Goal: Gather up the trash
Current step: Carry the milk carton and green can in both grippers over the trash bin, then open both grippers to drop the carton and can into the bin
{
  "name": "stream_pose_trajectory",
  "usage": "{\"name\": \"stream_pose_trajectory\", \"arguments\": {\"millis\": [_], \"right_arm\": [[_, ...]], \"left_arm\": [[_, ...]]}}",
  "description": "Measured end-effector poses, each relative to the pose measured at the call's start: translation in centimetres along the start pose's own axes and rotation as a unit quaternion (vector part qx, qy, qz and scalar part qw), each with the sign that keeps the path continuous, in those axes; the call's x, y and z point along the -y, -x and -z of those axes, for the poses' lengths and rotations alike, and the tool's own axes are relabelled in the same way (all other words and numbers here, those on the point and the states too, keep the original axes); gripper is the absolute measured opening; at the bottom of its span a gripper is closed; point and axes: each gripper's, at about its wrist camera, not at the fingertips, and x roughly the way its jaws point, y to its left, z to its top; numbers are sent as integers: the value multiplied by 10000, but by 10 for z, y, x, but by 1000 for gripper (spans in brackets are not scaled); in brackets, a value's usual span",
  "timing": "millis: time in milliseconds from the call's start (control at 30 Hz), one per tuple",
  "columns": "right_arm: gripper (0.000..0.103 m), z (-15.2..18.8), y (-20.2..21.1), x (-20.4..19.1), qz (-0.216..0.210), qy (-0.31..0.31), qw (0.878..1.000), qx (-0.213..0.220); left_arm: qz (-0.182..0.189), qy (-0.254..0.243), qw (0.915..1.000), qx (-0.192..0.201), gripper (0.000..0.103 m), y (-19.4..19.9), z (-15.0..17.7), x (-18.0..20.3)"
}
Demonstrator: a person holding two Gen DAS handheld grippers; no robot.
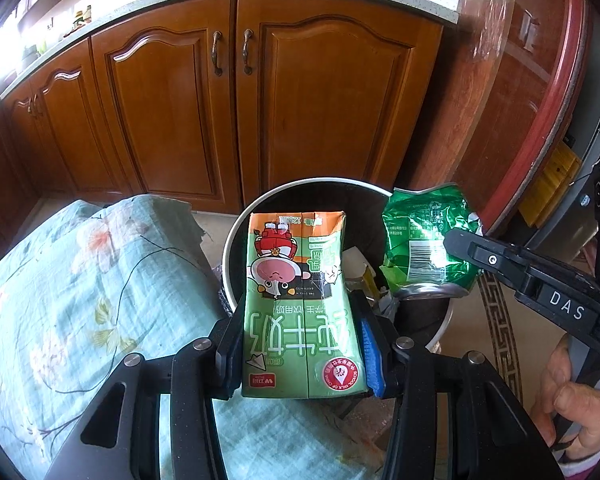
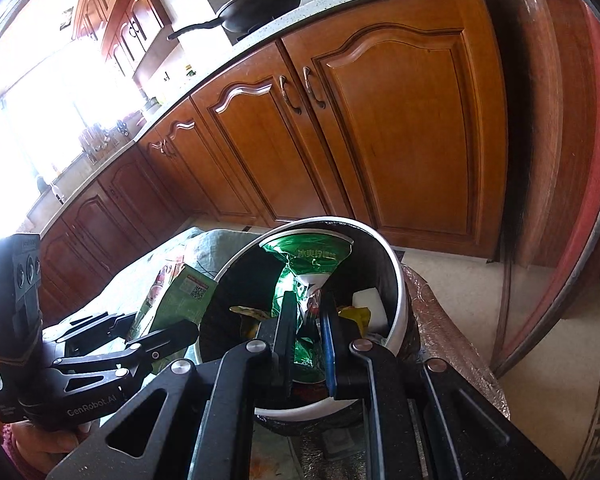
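1 milk carton (image 1: 300, 312), 1 crushed can (image 1: 424, 244), 1 bin (image 1: 236, 236)

Window glare (left) — fisheye-warped edges.

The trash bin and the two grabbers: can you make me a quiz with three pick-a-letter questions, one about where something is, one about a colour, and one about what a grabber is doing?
1. Where is the crushed can held?
A. Above the trash bin
B. On the counter
C. Inside a cupboard

2. What colour is most of the milk carton?
A. Blue
B. Green
C. Yellow

3. What is the left gripper doing?
A. Hanging open and empty
B. Squeezing a spoon
C. Gripping the milk carton

Answers: 1 A, the right gripper holds the can over the bin's opening. 2 B, its front is green with a cartoon cow. 3 C, both fingers press the carton's sides.
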Motion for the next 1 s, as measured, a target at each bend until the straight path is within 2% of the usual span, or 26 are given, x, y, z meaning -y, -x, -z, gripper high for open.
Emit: {"name": "stream_pose_trajectory", "arguments": {"millis": [433, 767, 1000], "right_arm": [[11, -6, -14, 3, 161, 124, 9996, -174], [11, -12, -25, 3, 260, 212, 9987, -371], [11, -15, -31, 2, 297, 228, 9983, -451]], "left_arm": [[-82, -111, 9998, -126, 45, -11, -13, 8], [-67, -43, 9991, -421, 46, -31, -23, 8], [-23, 16, 9990, -438, 46, -30, -28, 8]]}}
